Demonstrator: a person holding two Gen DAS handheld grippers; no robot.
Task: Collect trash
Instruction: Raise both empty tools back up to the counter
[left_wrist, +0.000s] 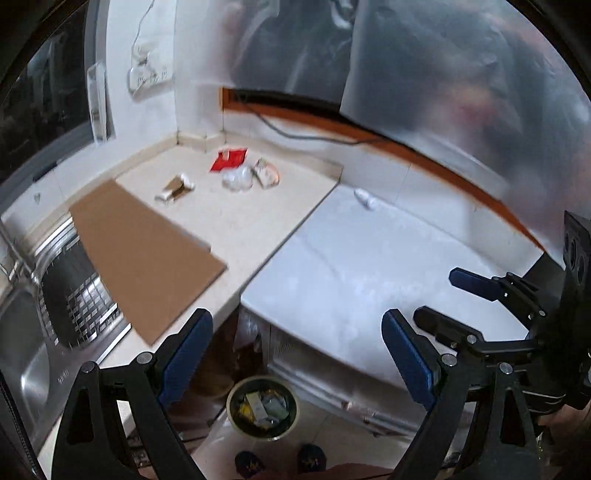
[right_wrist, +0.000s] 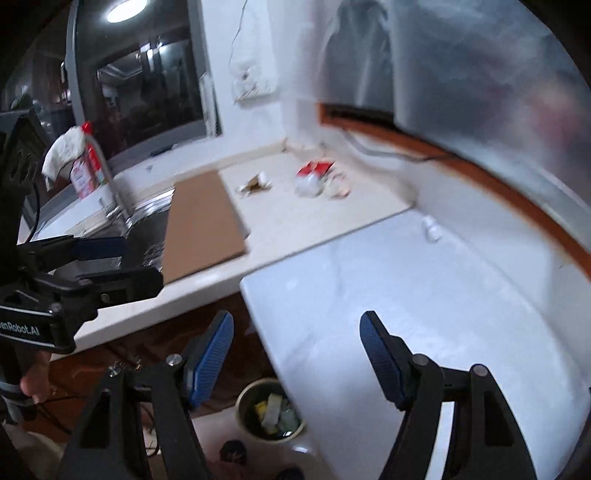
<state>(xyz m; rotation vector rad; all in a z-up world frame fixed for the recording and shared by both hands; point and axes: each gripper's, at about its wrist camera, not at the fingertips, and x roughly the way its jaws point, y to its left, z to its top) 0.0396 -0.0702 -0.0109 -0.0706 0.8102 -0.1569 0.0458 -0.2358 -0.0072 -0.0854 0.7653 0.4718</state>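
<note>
Trash lies at the far end of the beige counter (left_wrist: 236, 221): a red wrapper (left_wrist: 229, 159), a clear crumpled plastic piece (left_wrist: 238, 180), a printed packet (left_wrist: 266, 172) and a brown-and-white wrapper (left_wrist: 175, 187). The same pile shows in the right wrist view (right_wrist: 317, 179). A round bin (left_wrist: 262, 408) holding several scraps stands on the floor below; it also shows in the right wrist view (right_wrist: 271, 410). My left gripper (left_wrist: 295, 363) is open and empty, above the bin. My right gripper (right_wrist: 297, 356) is open and empty, over the white top's edge, and shows in the left view (left_wrist: 436, 295).
A brown board (left_wrist: 144, 254) lies over the counter and the steel sink (left_wrist: 40, 332). A white appliance top (left_wrist: 369, 277) adjoins the counter, with a small white bottle (left_wrist: 365, 198) near the wall. A cloth-draped spray can (right_wrist: 86, 162) stands by the window.
</note>
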